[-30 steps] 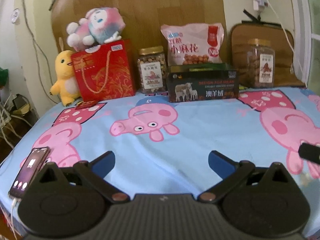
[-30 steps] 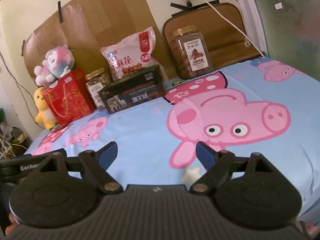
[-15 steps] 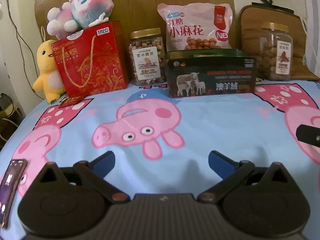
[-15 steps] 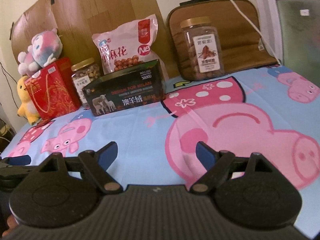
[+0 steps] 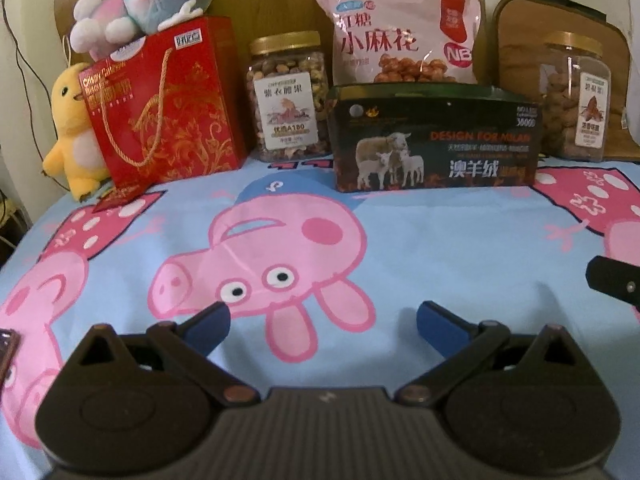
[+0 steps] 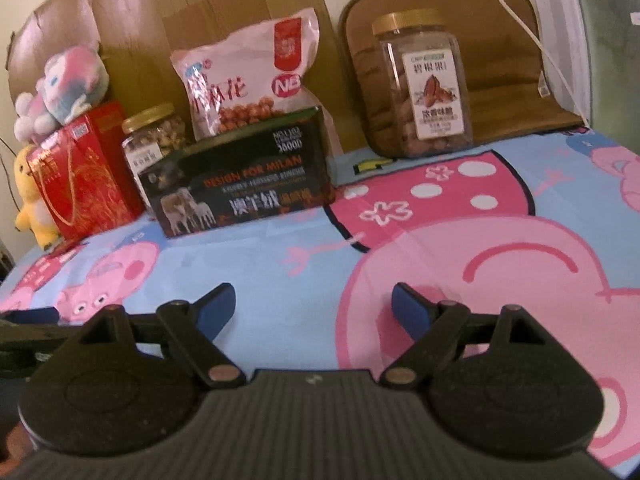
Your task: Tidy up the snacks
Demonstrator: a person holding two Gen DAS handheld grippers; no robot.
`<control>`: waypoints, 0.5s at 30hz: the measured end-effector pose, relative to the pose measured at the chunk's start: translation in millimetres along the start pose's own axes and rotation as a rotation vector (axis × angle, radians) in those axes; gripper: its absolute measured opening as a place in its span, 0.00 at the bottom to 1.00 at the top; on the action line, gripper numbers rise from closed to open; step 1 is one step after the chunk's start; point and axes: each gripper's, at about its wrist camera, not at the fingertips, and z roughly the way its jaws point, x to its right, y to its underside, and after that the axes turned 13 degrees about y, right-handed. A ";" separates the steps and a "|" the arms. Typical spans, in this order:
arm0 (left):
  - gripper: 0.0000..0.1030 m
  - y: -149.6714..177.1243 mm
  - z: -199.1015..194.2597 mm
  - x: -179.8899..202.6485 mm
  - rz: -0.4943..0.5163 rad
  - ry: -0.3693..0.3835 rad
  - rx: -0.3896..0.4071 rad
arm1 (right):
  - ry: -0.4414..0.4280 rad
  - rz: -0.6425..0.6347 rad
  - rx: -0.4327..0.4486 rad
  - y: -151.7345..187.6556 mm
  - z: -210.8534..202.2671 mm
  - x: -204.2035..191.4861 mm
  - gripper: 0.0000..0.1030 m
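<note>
Snacks line the far edge of a cartoon-pig sheet: a red gift bag [image 5: 164, 100], a nut jar [image 5: 286, 98] with a gold lid, a pink snack pouch [image 5: 400, 40] standing behind a dark box [image 5: 434, 140] with sheep on it, and a second jar [image 5: 576, 96] at the right. The right wrist view shows the same gift bag [image 6: 80, 176], small jar [image 6: 154, 136], pouch [image 6: 248, 76], box [image 6: 240, 184] and big jar [image 6: 424, 88]. My left gripper [image 5: 323, 322] and right gripper [image 6: 313, 306] both hover open and empty over the sheet, well short of the snacks.
A yellow duck plush [image 5: 74, 132] and a pink-and-blue plush [image 5: 148, 0] sit by the gift bag. A phone corner [image 5: 8, 344] lies at the left edge. A brown cushion [image 6: 500, 60] leans behind the big jar. A white cable [image 6: 520, 12] runs across it.
Both grippers have moved forward toward the row of snacks, which now looks larger. The phone has slid nearly out of the left wrist view. The fingers stay open.
</note>
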 end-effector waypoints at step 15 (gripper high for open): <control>1.00 4.3 -5.5 0.3 -0.002 -0.013 0.051 | -0.033 0.013 0.023 1.2 -2.6 3.4 0.85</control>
